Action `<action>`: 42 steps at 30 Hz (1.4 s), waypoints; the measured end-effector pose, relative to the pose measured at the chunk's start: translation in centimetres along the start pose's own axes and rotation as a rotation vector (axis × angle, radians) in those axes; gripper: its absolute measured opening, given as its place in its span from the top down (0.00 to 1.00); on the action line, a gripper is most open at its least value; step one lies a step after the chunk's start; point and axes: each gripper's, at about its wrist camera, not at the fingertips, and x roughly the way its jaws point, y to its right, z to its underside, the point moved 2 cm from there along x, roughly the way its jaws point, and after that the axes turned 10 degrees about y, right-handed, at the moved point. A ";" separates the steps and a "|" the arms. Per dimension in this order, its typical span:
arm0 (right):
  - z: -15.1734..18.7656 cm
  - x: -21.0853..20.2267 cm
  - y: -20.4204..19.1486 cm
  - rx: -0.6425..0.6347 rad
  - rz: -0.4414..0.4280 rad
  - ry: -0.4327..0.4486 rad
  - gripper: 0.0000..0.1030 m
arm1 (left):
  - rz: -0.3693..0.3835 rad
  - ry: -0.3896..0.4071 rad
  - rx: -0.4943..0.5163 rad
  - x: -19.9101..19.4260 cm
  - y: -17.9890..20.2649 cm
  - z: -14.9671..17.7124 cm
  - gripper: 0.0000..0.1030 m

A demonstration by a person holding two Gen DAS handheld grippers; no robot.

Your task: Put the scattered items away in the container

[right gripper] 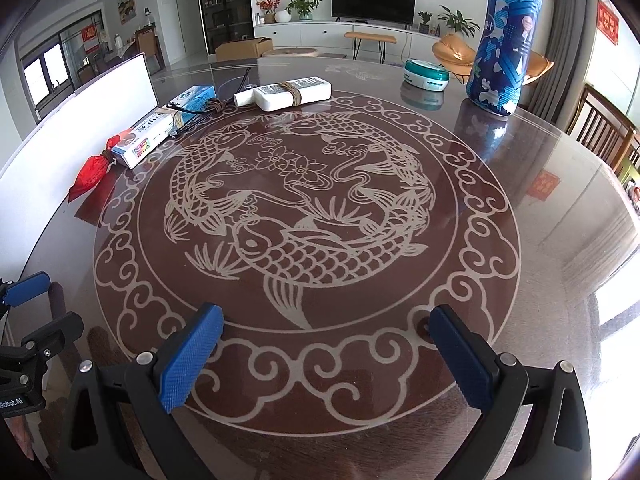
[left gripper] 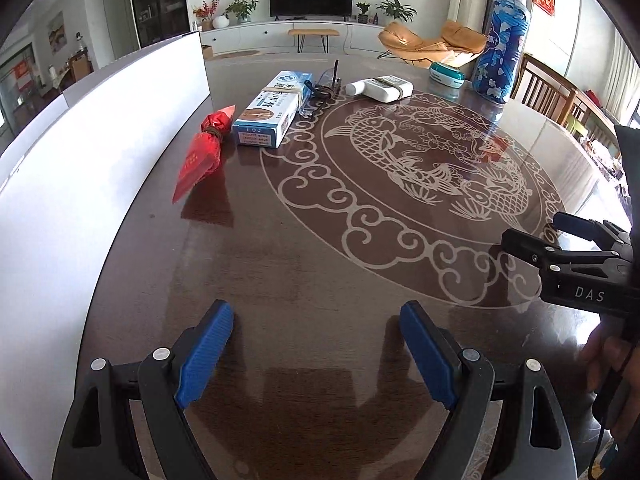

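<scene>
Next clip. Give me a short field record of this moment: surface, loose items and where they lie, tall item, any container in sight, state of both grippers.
surface: dark round table with a pale fish design
loose items: red packet, blue-and-white box, black cable, white flat bottle, in a row along the far left side
small item: teal-and-white case, far right
tall item: blue patterned canister, upright beside the case
container: none clearly identifiable; a white panel stands at the left
left gripper: open, empty
right gripper: open, empty
</scene>
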 end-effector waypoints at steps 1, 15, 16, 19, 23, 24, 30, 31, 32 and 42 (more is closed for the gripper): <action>0.0 0.0 0.0 0.000 0.000 0.000 0.00 | -0.002 0.002 0.008 0.1 0.1 0.0 0.16; 0.0 0.0 0.0 0.000 0.000 0.000 0.00 | 0.002 0.014 0.009 0.4 0.3 0.2 0.00; 0.0 0.0 0.0 0.000 0.000 0.000 0.00 | 0.002 0.014 0.009 0.4 0.2 0.2 0.00; 0.0 0.0 0.0 0.000 0.000 0.000 0.00 | 0.002 0.014 0.009 0.4 0.3 0.2 0.00; 0.0 0.0 0.0 0.000 0.000 0.000 0.00 | 0.002 0.014 0.009 0.4 0.3 0.2 0.00; 0.0 0.0 0.0 0.000 0.000 0.000 0.00 | 0.002 0.014 0.009 0.4 0.3 0.3 0.00; 0.0 0.0 0.0 0.000 0.000 0.000 0.00 | 0.002 0.014 0.009 0.4 0.3 0.3 0.00; 0.0 0.0 0.0 0.000 0.000 0.000 0.00 | 0.002 0.014 0.009 0.4 0.3 0.3 0.00; 0.0 0.0 0.0 0.000 0.000 0.000 0.00 | 0.002 0.014 0.009 0.4 0.3 0.3 0.00; 0.0 0.0 0.0 0.000 0.000 -0.001 0.00 | 0.001 0.014 0.008 0.4 0.3 0.3 0.00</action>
